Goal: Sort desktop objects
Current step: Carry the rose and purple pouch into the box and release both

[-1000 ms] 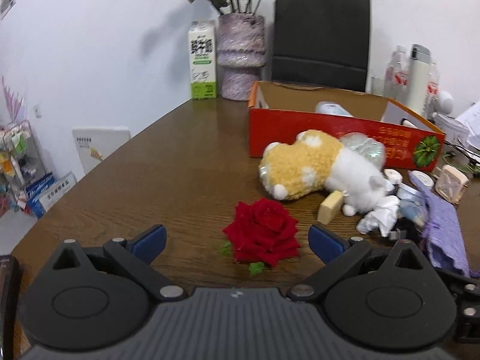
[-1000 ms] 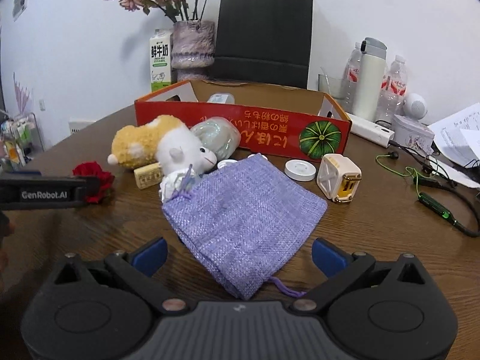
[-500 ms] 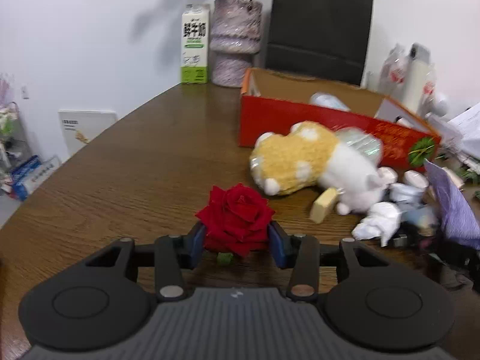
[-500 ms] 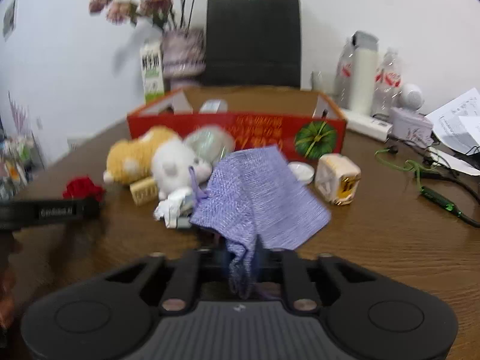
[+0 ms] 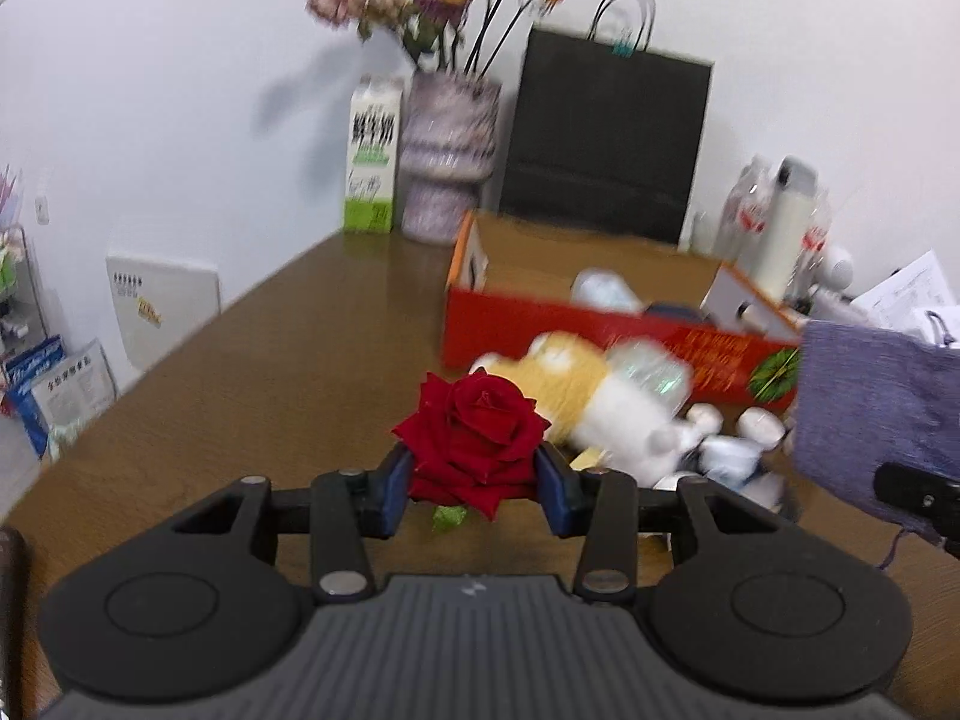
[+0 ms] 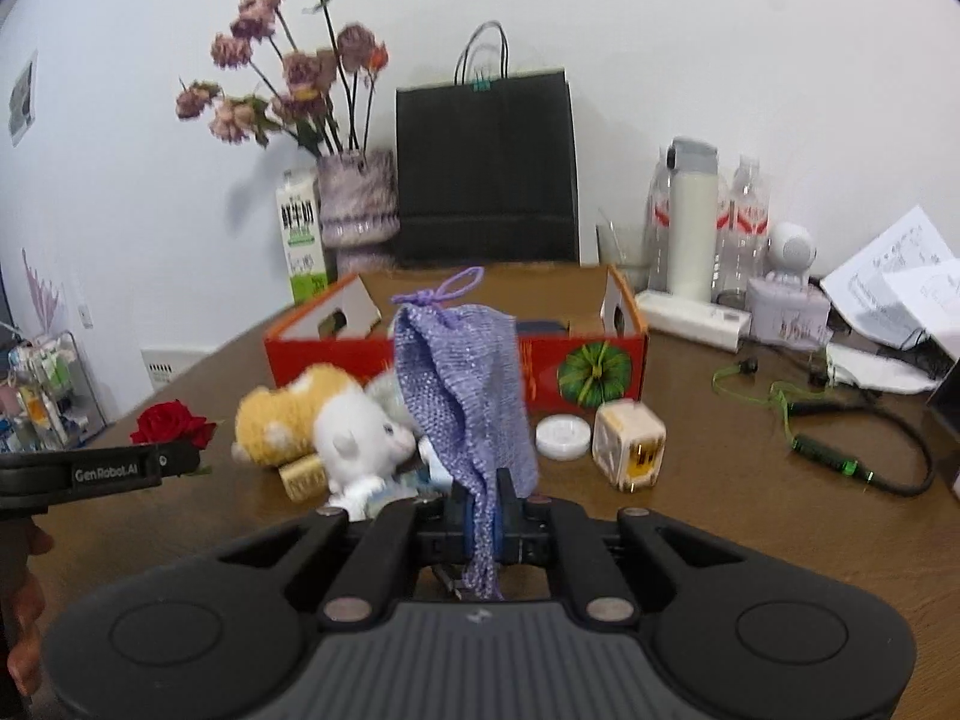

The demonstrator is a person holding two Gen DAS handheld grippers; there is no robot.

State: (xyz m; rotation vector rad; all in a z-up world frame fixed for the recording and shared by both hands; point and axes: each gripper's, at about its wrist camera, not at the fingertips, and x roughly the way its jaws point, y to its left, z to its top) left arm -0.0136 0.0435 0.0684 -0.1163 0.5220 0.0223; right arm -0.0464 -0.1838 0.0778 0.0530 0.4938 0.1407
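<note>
My left gripper (image 5: 474, 489) is shut on a red rose (image 5: 474, 432) and holds it above the wooden table (image 5: 270, 372). The rose also shows in the right wrist view (image 6: 171, 423). My right gripper (image 6: 480, 519) is shut on a purple drawstring pouch (image 6: 462, 384), which stands up from the jaws above the table. The pouch also shows in the left wrist view (image 5: 870, 408). An open red cardboard box (image 6: 582, 354) stands behind. A yellow and white plush toy (image 6: 324, 426) lies in front of it.
A white round lid (image 6: 562, 437), a cream cube (image 6: 629, 444), a green cable (image 6: 804, 414) and small clutter lie near the box. A vase of dried flowers (image 6: 357, 204), a milk carton (image 6: 303, 240), a black paper bag (image 6: 486, 168) and bottles (image 6: 696, 222) stand at the back.
Both grippers closed from open: the left on the rose, the right on the pouch. Both have lifted their objects off the table.
</note>
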